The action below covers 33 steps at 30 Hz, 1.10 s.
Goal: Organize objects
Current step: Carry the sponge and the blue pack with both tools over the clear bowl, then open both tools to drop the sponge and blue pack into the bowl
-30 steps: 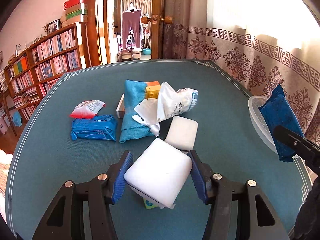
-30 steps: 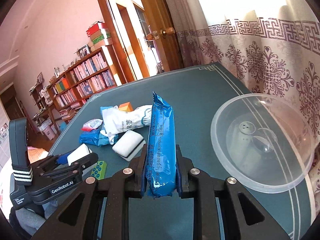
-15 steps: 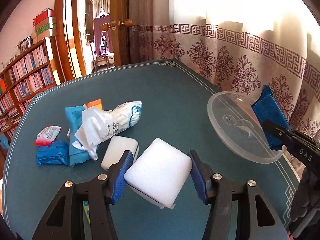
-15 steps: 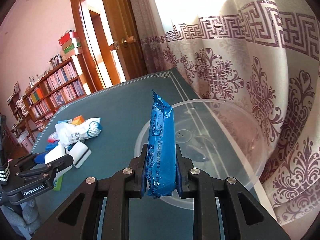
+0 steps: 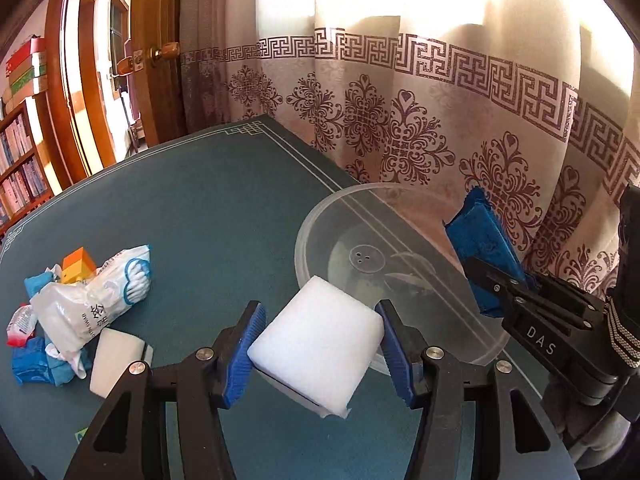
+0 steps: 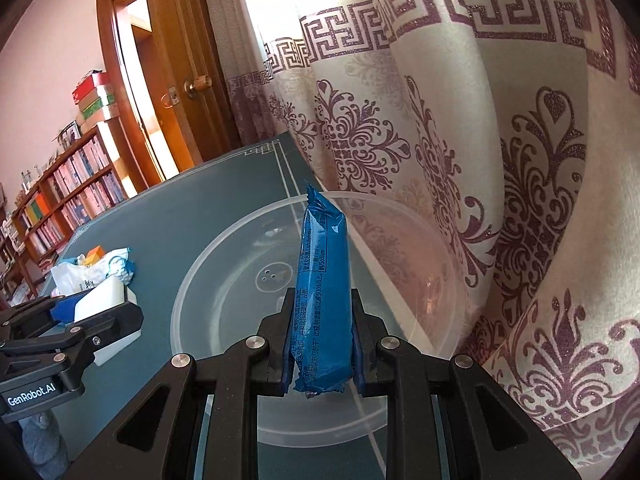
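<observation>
Over the clear round plastic bowl (image 6: 224,280), the right gripper (image 6: 322,364) pinches an upright crinkled blue foil packet (image 6: 323,292); the left gripper (image 5: 322,354) clamps a white rectangular foam block (image 5: 316,344).

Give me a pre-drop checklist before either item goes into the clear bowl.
1. Right hand-held gripper clamped on the blue packet: ok.
2. Left hand-held gripper clamped on the white sponge block: ok.
3. Blue packet above the clear bowl: ok.
4. White sponge block over the bowl: cannot tell; it appears near the rim.
5. Bowl empty and upright on the green table: ok.
6. The two grippers apart: ok.
</observation>
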Tool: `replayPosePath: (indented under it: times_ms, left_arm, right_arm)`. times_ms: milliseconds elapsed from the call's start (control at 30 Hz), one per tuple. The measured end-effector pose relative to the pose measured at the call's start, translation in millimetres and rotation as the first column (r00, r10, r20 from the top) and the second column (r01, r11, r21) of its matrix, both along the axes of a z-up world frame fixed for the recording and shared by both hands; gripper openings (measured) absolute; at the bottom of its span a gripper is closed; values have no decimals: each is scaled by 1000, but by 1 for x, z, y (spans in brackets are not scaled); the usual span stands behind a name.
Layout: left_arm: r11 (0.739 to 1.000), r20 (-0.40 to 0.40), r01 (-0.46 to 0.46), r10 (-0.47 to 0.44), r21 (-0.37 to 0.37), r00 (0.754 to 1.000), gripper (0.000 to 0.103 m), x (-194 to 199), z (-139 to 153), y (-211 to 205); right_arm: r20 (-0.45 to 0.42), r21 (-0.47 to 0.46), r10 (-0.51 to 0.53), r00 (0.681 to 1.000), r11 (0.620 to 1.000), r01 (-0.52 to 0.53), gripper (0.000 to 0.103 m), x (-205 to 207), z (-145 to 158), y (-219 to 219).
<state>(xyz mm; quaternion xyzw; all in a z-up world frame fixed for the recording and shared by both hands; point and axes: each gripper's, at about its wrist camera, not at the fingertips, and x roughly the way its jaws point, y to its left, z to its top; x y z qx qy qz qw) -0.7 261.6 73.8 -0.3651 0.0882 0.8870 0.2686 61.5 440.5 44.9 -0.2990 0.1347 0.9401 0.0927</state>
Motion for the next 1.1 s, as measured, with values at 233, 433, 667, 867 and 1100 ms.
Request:
replayPosePath:
  times_ms: [233,433,667,867,1100]
  left_arm:
    - [999,6,54,-54,-2,999,62,-7,-3,29]
    - [997,-15,67,-67,39,998,97,-5,-1,33]
    - [999,15,12,-12,42,1000,97,-9,-5,15]
    - [999,15,-37,36,36,999,98,-6,-6,-3]
    - [996,24,-83,82,33,996,100,-3,-8,-20]
  right_arm:
    - [-3,4,-20,1000,1000,20,23,1,-2,9]
    - [-6,11,-33,999,999,33,23,2,-3,10]
    - [-1,22,-32,999,999,32,24,2,-5,7]
    - [-26,53,-71,997,996,73,29,7,-2,7]
    - [-60,46,-60,996,997,62,39,11,8,4]
